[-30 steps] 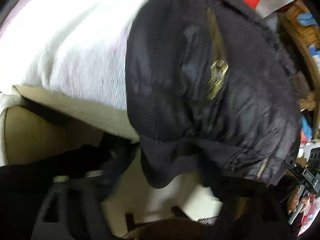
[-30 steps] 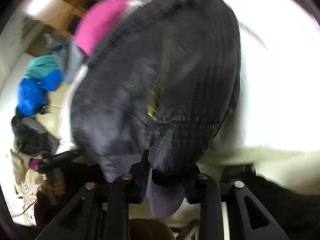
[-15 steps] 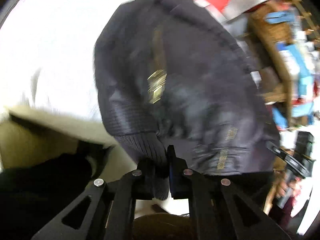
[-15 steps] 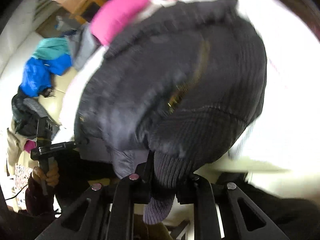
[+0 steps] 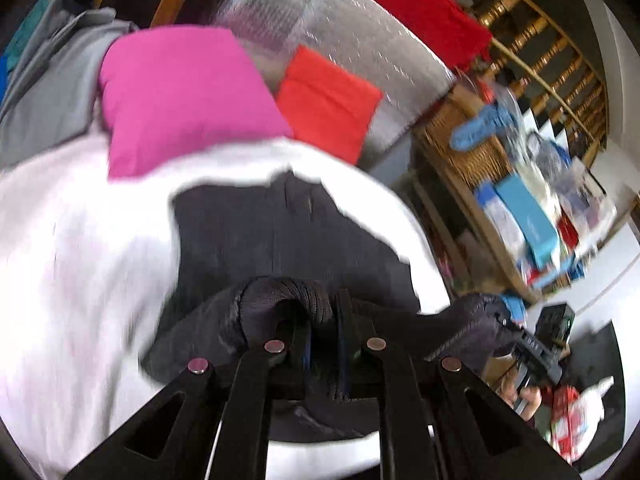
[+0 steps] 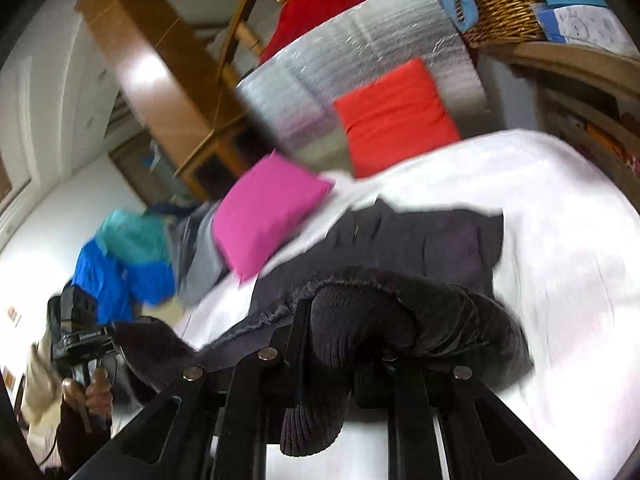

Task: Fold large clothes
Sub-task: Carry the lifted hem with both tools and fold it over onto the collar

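Note:
A dark padded jacket (image 5: 280, 232) lies spread on the white bed (image 5: 80, 260), its far part flat and its near edge lifted. My left gripper (image 5: 322, 320) is shut on the ribbed hem, which bunches over its fingers. In the right wrist view the jacket (image 6: 420, 240) rises toward my right gripper (image 6: 340, 332), also shut on the ribbed hem; a flap of rib hangs below the jaws. Each view shows the other gripper pinching the same hem: the right gripper (image 5: 516, 336) and the left gripper (image 6: 100, 336), each with a hand on its handle.
A pink cushion (image 5: 180, 92) and a red cushion (image 5: 328, 100) lean on a silver padded board (image 5: 360, 40) at the bed's head. Grey clothing (image 5: 52, 92) and a blue-teal jacket (image 6: 124, 264) lie to the left. Wicker shelves (image 5: 480, 152) stand right, a wooden cabinet (image 6: 152, 72) behind.
Both grippers have closed on the jacket's ribbed hem and risen with it. The views have tilted up from the jacket's front and zip to the cushions at the bed's head.

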The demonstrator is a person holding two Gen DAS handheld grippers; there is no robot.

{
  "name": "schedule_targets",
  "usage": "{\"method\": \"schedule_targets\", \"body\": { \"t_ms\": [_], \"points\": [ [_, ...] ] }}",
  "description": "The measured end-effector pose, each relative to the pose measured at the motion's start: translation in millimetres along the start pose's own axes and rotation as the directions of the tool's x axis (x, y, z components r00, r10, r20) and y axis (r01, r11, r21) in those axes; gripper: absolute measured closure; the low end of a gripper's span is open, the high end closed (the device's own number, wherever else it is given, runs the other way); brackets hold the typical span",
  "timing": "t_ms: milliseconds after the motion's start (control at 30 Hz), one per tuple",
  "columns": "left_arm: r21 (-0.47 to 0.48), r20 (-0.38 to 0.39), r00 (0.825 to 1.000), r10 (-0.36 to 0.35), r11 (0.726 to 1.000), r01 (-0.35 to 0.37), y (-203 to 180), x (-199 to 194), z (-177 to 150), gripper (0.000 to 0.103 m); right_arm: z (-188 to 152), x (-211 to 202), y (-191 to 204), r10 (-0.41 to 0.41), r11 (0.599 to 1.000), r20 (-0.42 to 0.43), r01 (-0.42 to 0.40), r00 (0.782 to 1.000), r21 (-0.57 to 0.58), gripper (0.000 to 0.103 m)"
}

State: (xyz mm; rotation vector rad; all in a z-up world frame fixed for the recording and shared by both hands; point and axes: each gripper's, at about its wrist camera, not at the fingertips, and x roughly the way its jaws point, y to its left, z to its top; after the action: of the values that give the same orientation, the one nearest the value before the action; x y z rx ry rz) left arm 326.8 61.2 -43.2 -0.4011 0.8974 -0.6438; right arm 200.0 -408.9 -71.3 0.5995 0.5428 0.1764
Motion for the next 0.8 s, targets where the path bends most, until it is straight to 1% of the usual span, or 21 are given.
{"method": "schedule_targets", "body": {
  "t_ms": [67,133,167,200,233,333,400,533,600,667,733,800],
  "points": [
    [-0.012,0.037,0.999,0.033,0.999,-0.033,13.4,29.3,36.0,0.092,27.5,32.8,-12.2,-0.024,1.0,0.036,0.023,0.999,0.019,0.086],
    [-0.03,0.07,0.996,0.063,0.998,-0.061,36.0,54.0,65.8,0.092,55.1,70.8,-26.6,-0.056,0.997,0.071,0.052,0.996,0.049,0.086],
    [-0.046,0.074,0.995,0.063,0.997,-0.059,46.9,71.5,79.8,0.093,63.6,86.6,-33.1,-0.061,0.996,0.078,0.056,0.995,0.063,0.086],
    [-0.061,0.07,0.995,0.068,0.996,-0.064,52.7,89.9,86.5,0.093,74.2,109.9,-41.5,-0.07,0.995,0.079,0.064,0.994,0.081,0.086],
    [-0.076,0.06,0.994,0.09,0.993,-0.085,62.6,109.5,95.9,0.093,82.7,131.4,-47.4,-0.097,0.992,0.081,0.09,0.992,0.083,0.086],
    [-0.095,0.012,0.989,0.147,0.985,-0.145,86.9,167.6,108.6,0.093,98.4,186.3,-70.3,-0.16,0.982,0.06,0.152,0.985,0.111,0.086],
    [-0.094,0.01,0.984,0.177,0.98,-0.175,97.8,197.7,113.6,0.093,101.7,220.8,-89.8,-0.187,0.973,0.041,0.18,0.981,0.143,0.086],
    [-0.111,0.037,0.983,0.18,0.978,-0.175,118.2,241.8,117.1,0.093,93.3,268.1,-124.7,-0.245,0.955,-0.004,0.242,0.969,0.172,0.086],
    [-0.081,0.036,0.977,0.21,0.975,-0.206,120.1,258.0,113.0,0.093,86.6,281.9,-145.6,-0.231,0.945,-0.033,0.232,0.972,0.23,0.086],
    [-0.055,0.048,0.972,0.229,0.973,-0.226,120.1,270.3,114.5,0.093,86.6,284.8,-155.8,-0.208,0.938,-0.022,0.206,0.978,0.277,0.085],
    [-0.06,0.063,0.971,0.233,0.972,-0.229,125.6,280.9,113.9,0.092,86.0,285.1,-160.3,-0.198,0.936,-0.025,0.196,0.98,0.291,0.085],
    [-0.087,0.057,0.971,0.233,0.97,-0.228,132.7,289.0,114.5,0.092,85.6,288.6,-168.2,-0.173,0.931,-0.04,0.177,0.984,0.321,0.084]
  ]
}}
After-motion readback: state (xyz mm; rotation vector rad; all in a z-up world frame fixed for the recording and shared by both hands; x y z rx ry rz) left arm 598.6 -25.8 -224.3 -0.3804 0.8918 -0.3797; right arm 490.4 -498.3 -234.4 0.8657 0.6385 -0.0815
